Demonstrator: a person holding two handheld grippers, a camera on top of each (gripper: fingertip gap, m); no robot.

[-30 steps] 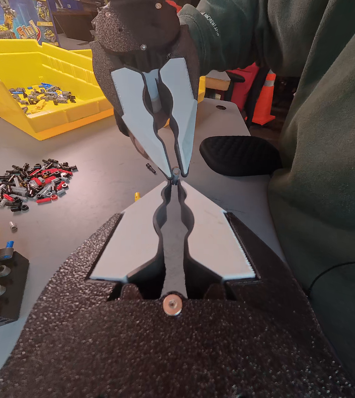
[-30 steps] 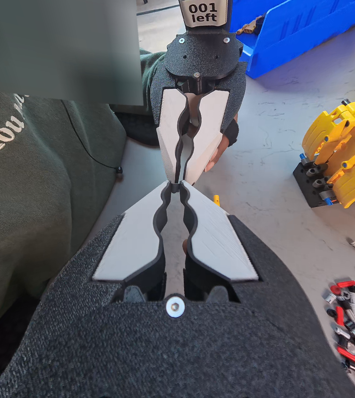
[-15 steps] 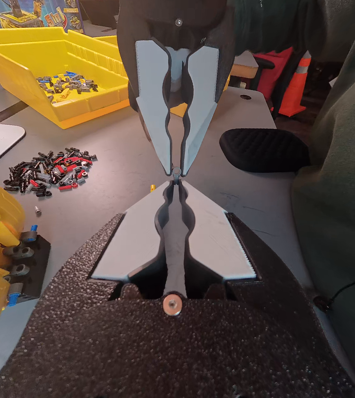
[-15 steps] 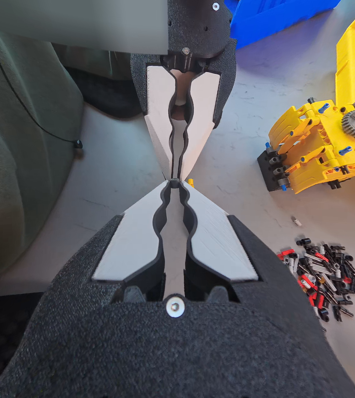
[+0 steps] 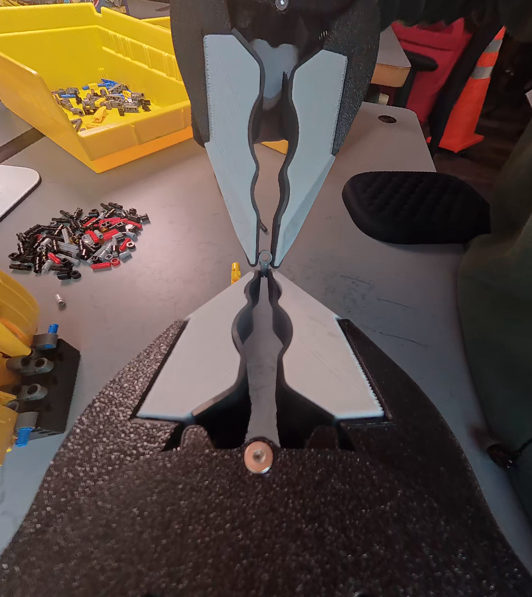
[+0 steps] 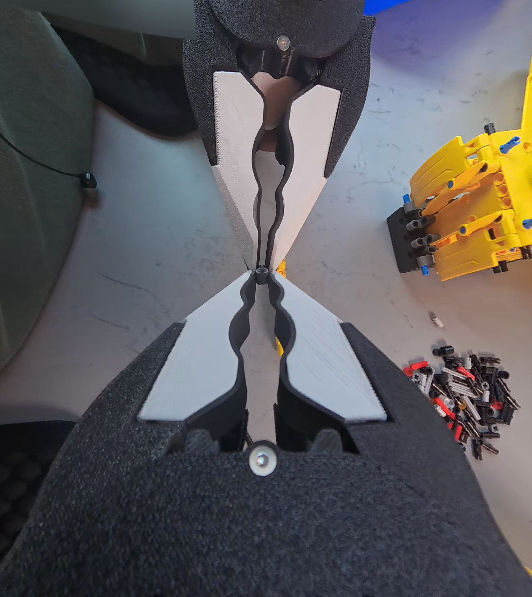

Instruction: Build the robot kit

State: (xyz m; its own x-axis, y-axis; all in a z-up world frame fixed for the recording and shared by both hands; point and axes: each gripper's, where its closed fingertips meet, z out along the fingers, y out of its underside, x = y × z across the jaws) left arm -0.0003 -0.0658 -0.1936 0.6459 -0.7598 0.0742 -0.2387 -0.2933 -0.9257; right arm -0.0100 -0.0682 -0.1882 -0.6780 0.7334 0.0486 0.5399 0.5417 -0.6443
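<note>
My left gripper and my right gripper meet tip to tip above the grey table. A small grey piece with a round hole sits pinched where the tips meet. In the right wrist view it shows as a dark short cylinder between my right fingertips. My left gripper's tips close on its thin lower end. I cannot tell if it is one piece or two joined. Both grippers are almost fully closed. A small yellow piece lies on the table just below.
A pile of small black, grey and red parts lies to the left, and a yellow model on a black base stands beside it. A yellow bin with parts stands behind. A black pad and a person's green clothing are on the right. The tips of both grippers are at nearly the same place.
The grippers stayed tip to tip on the small piece. The right gripper swung from tilted to straight opposite the left. Both views shifted, bringing the yellow model and the parts pile further into view.
</note>
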